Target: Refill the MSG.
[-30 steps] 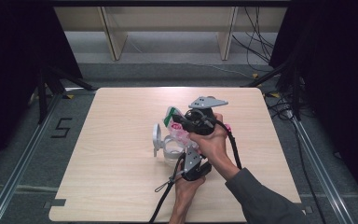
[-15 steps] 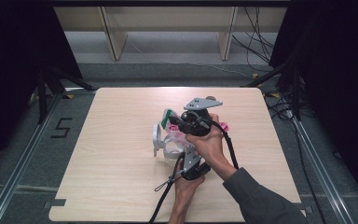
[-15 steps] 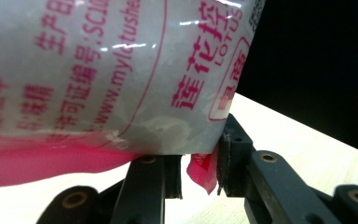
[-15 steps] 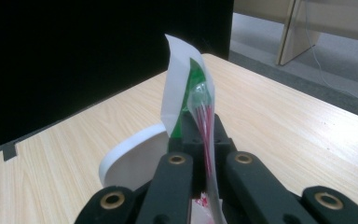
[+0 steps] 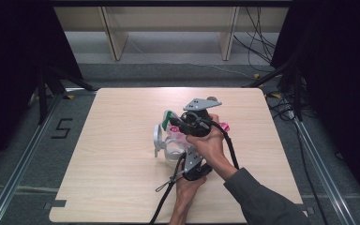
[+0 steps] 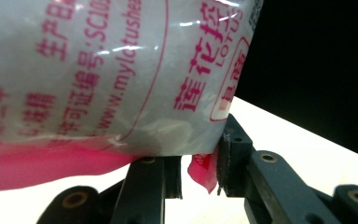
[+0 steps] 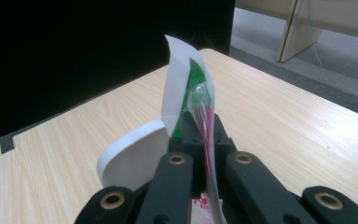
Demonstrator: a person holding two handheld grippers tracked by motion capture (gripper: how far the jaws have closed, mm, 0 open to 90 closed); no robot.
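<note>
high: translucent white plastic pouch with pink print [image 5: 172, 140] held above table [image 5: 112, 178] centre between both grippers | left view: left gripper [image 6: 199, 173] pinching pouch's pink bottom corner | right view: right gripper [image 7: 208, 158] pressed together on pouch's green-tipped top edge | progress: grips set, pouch looks unopened; tearing left

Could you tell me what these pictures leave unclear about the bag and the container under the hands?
- Bag, left gripper view: cut off by the frame edges.
- Container, high view: hidden behind hands; contents unclear.
- Left claw: whether its pads press the bag's pink corner is unclear.
</note>
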